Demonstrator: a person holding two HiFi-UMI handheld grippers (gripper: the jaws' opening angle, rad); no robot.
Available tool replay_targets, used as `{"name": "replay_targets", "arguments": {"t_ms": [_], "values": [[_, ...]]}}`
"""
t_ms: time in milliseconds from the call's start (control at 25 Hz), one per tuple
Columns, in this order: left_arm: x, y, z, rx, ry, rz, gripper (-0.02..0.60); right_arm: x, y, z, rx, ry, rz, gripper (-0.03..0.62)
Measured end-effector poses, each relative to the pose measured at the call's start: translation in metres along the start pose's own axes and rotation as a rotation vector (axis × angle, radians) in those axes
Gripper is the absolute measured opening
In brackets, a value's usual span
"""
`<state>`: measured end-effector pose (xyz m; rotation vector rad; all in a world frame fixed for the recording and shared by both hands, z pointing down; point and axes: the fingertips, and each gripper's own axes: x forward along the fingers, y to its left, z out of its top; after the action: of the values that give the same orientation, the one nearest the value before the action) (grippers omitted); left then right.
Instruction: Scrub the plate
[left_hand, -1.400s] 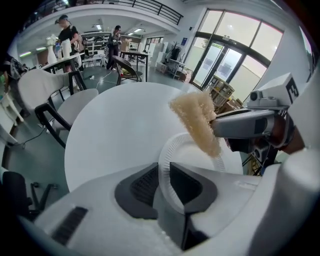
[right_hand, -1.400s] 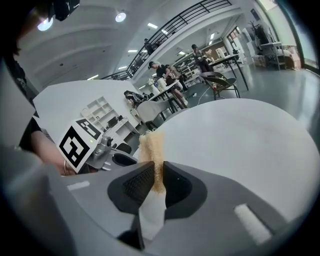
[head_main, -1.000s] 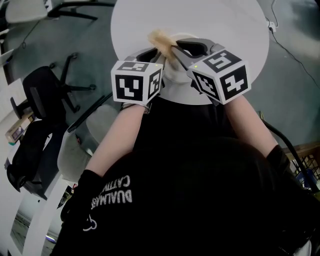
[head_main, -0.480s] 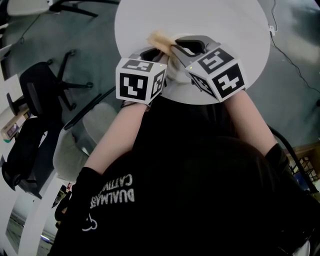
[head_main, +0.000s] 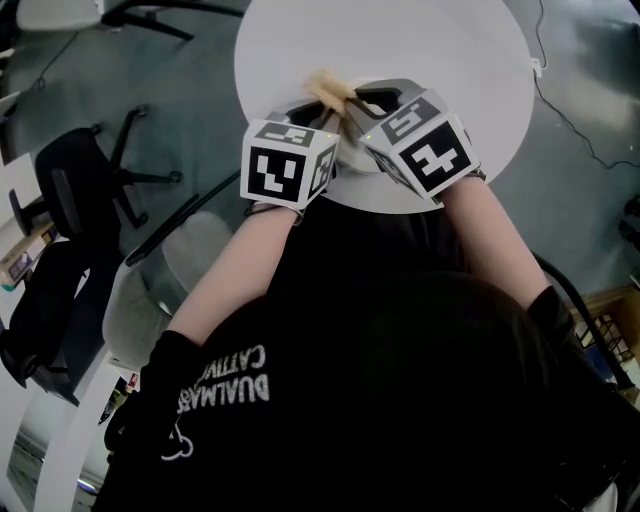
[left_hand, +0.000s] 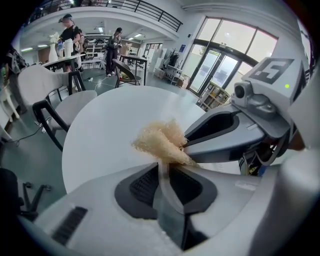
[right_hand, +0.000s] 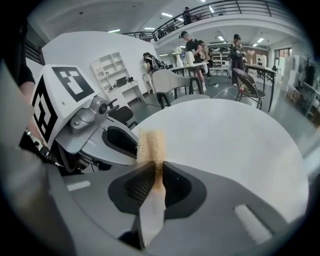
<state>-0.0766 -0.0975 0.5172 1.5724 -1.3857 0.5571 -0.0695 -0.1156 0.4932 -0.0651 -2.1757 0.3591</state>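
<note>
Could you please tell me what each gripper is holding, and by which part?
The right gripper pinches the tan scrubbing pad by its lower end. The left gripper clamps a thin pale edge, seemingly the rim of the plate.

Black lettered shirt (head_main: 400, 380) — grey left hand-held gripper (left_hand: 165, 162), right hand-held gripper (right_hand: 156, 162)

White all over the round bench (head_main: 450, 60). Straw-tan on the scrubber (right_hand: 151, 145), whitish grey on the thin edge of the plate (left_hand: 163, 175). Pale grey on the shells of the left gripper (left_hand: 162, 161) and right gripper (right_hand: 156, 162), dark charcoal with fine ribbing inside the jaws. Black squares on white on both marker cubes (head_main: 288, 168). Black on the shirt (head_main: 400, 380), with white lettering. Dull blue-grey on the floor (head_main: 130, 70); black on the office chair (head_main: 85, 170).
</note>
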Motion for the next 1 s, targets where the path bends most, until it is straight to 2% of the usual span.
{"name": "replay_targets", "arguments": {"t_ms": [120, 280, 440, 600, 760, 1000], "values": [[-0.0001, 0.0015, 0.0008, -0.001, -0.006, -0.012, 0.066, 0.0022, -0.0009, 0.0, 0.03, 0.004, 0.01, 0.054], [-0.0002, 0.0014, 0.0014, -0.008, -0.018, -0.033, 0.063, 0.0035, -0.0035, -0.0021, 0.134, 0.008, 0.029, 0.054], [-0.002, 0.0006, -0.0009, -0.001, 0.003, -0.055, 0.063, 0.0012, 0.0001, -0.0011, 0.081, -0.01, -0.038, 0.054], [-0.0027, -0.0001, -0.0014, -0.006, 0.015, -0.084, 0.06, -0.001, -0.0009, -0.0035, 0.138, -0.055, -0.085, 0.054], [-0.002, 0.0005, -0.0005, 0.001, 0.01, -0.095, 0.058, 0.0, -0.0041, -0.0041, 0.201, -0.066, -0.078, 0.054], [-0.0026, -0.0005, 0.0001, 0.002, 0.0, -0.089, 0.058, -0.0029, -0.0068, -0.0055, 0.227, -0.053, -0.093, 0.054]]}}
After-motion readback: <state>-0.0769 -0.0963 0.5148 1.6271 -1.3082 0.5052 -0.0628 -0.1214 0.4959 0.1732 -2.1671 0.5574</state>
